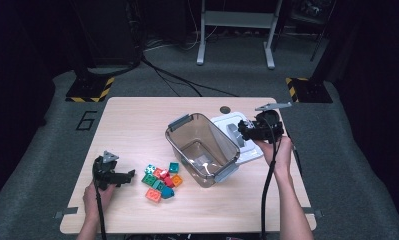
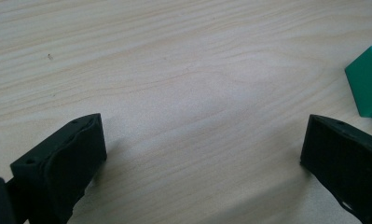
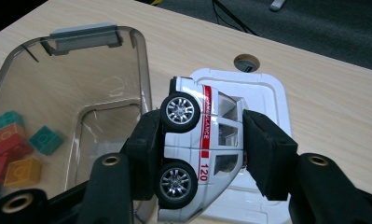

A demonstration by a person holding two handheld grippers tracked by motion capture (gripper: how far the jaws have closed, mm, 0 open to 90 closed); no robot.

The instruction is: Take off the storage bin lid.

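Right gripper (image 3: 200,154) has its jaws clamped on the toy ambulance (image 3: 202,144), one pad under the wheels and one on the roof, so the van hangs on its side above the white lid (image 3: 267,93), just beside the clear container (image 1: 202,147). Left gripper (image 2: 202,154) sits wide apart over bare table (image 2: 174,70), green block (image 2: 368,86) beside one jaw.

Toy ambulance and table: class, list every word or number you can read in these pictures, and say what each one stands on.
"AMBULANCE", partly hidden by a wheel: red stripe on the side of the toy ambulance.
"120": the ambulance's side, beside the lower wheel.
"6": the grey floor left of the table.
Building blocks: no readable print.
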